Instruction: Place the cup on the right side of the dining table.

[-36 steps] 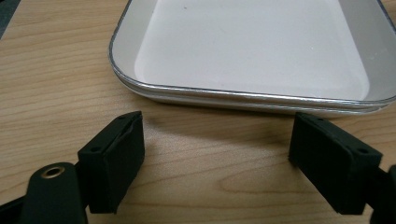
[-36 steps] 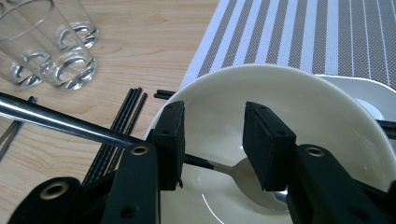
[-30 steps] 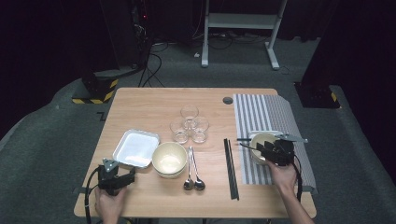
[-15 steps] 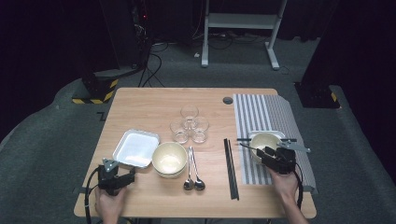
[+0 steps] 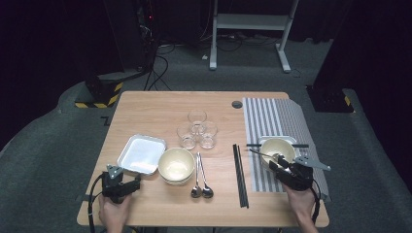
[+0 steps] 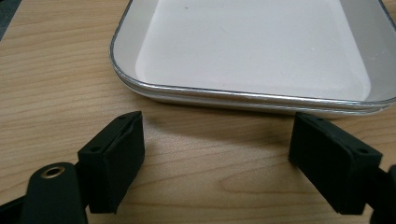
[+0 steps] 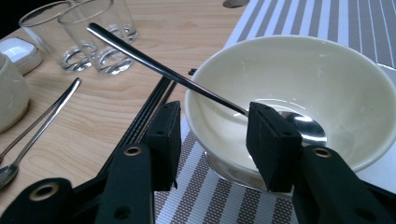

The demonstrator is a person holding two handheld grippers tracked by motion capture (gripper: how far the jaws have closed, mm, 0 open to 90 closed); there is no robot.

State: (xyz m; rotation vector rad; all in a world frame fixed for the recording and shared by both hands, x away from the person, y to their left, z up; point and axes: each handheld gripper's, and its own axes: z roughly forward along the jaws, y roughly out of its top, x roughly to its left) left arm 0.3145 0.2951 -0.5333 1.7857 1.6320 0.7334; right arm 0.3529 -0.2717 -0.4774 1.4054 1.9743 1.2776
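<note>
Spoon (image 7: 261,110) resting in bowl (image 7: 336,79), just beyond open right gripper (image 7: 215,140).

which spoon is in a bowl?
The spoon in the bowl on the striped mat; the other two spoons lie on the bare table.

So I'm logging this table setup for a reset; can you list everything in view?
table: 1, light wood, centre.
placemat: 1, grey striped, table's right side.
bowl on placemat: 1, cream, spoon resting inside.
spoon in bowl: 1, silver.
bowl near centre: 1, cream.
tray: 1, white, left of that bowl.
glasses: 3, clear, clustered mid-table.
spoons on table: 2, silver, right of the centre bowl.
chopsticks: black, left of the placemat.
left gripper: black, open, by the tray.
right gripper: black, open, at the placemat bowl.
</note>
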